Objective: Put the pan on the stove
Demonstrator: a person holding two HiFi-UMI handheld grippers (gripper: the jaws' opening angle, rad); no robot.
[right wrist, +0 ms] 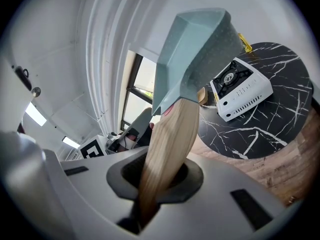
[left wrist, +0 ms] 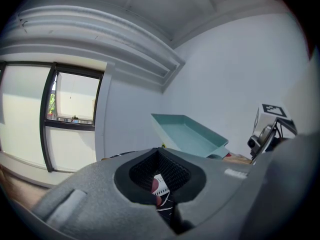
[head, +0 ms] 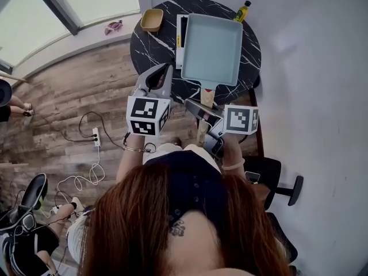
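Head view pan masks stove, right gripper view shows burner

pan: pale teal, light wood-grain handle
table: black marble, white veins
stove: white
bottle: yellow, far right
floor: brown wood planks

Head view: from overhead, steeply down on round table, pan at far middle. Left gripper view: approx. level, faces window, pan at right. Right gripper view: v. close along pan handle, stove beyond. All 3 share pan.
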